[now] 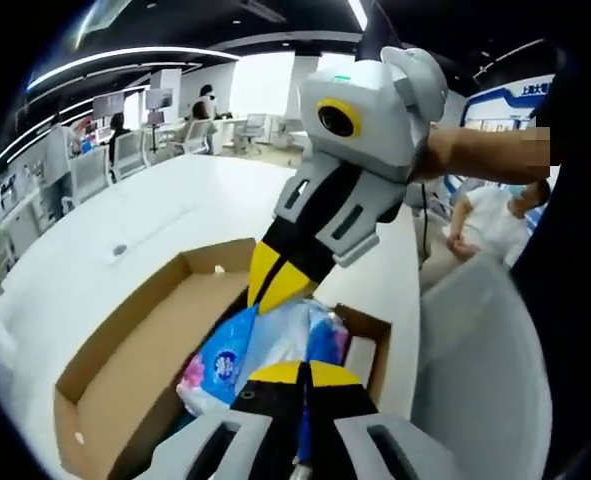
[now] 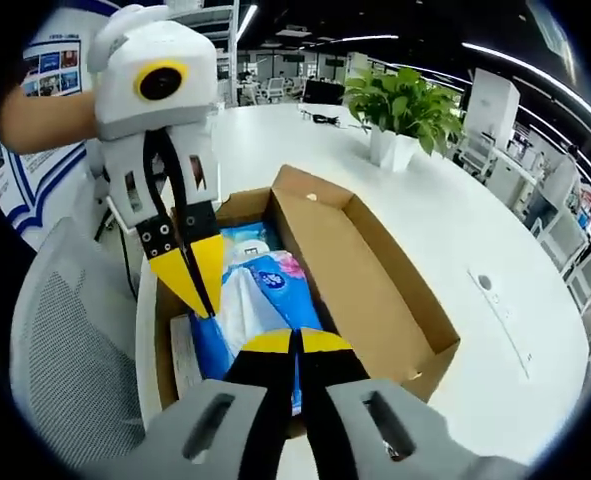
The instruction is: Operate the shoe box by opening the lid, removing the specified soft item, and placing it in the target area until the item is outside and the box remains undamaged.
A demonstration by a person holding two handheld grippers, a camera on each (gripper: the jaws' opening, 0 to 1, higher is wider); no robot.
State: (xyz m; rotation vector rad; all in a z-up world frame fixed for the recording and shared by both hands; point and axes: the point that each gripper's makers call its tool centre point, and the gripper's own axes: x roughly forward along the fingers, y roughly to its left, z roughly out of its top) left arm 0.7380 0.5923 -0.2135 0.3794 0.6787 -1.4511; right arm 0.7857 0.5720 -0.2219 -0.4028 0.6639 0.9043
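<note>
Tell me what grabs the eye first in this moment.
Two grey grippers with yellow-and-black jaws, the left gripper and the right gripper, meet over an open brown cardboard shoe box on a white table. Both pinch the blue-and-white plastic tissue pack inside. A green potted plant stands beyond.

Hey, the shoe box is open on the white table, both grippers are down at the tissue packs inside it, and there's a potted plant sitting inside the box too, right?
Not quite. The potted plant stands on the white table beyond the shoe box, not inside it, as the right gripper view shows. The rest holds: the box is open and the left gripper and right gripper are at the tissue packs.
</note>
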